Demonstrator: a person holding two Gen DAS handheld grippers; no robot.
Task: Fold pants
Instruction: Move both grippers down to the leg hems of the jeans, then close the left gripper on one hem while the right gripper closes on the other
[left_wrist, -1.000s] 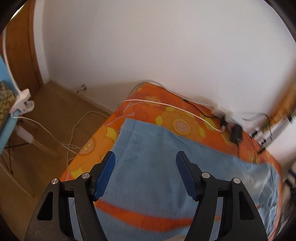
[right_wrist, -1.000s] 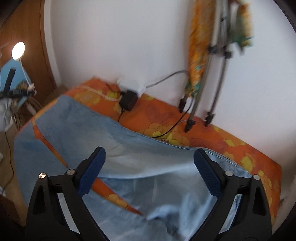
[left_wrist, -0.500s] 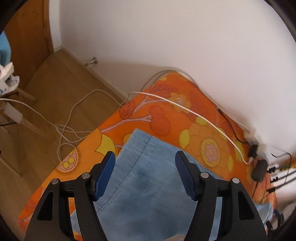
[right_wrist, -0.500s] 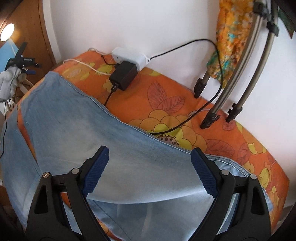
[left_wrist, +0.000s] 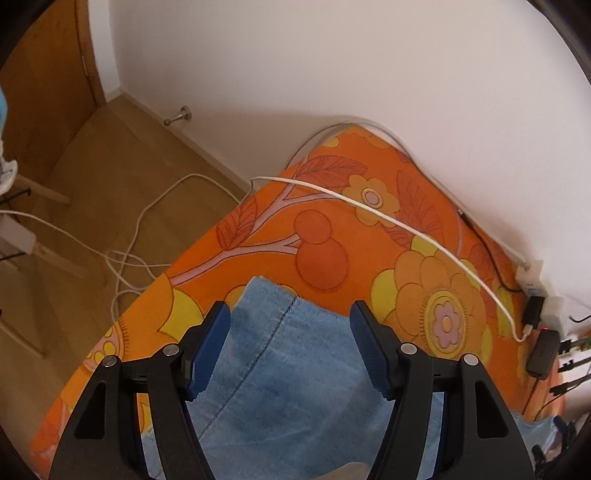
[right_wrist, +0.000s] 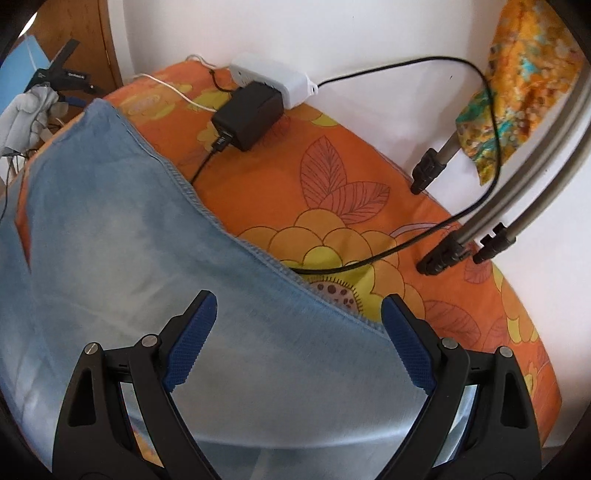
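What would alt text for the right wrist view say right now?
The open right gripper hovers over light blue denim pants spread on an orange floral bedspread, gripping nothing. Behind them, a black power adapter is plugged into a white power strip by the wall, with tripod legs at right.

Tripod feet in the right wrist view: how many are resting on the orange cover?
3. One tripod foot stands nearest the wall; a second foot and a third foot sit close together farther right on the orange cover. Others may be out of frame.
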